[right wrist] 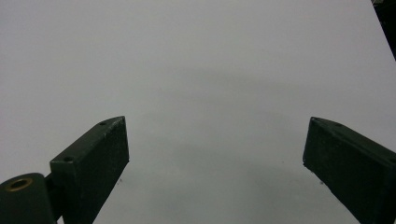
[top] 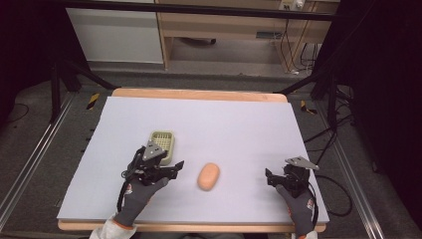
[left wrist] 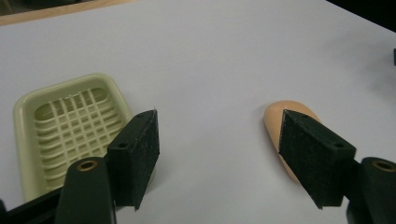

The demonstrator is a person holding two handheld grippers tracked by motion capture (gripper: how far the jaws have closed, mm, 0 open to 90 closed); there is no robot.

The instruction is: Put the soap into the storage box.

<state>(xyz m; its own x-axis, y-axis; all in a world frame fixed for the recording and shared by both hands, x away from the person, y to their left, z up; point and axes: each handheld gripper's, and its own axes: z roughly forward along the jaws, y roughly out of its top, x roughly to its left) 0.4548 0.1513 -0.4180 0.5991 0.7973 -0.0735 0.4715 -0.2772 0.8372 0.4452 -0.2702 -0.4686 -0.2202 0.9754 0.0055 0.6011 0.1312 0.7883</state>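
Both claws apparently spread — soap (top: pixel 208 176) untouched.

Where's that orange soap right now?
High view: the soap lies on the table's near middle, right of the left gripper and soap dish.

**Surfaces and finishes**

The soap dish (left wrist: pixel 65 128) looks like pale, slightly glossy plastic with a moulded grid. The soap (top: pixel 209 176) is smooth and matt, peach-coloured. A matt white sheet covers the worktop (top: pixel 209 124), edged in bare wood. The jaws carry rough black pads (left wrist: pixel 148 154).
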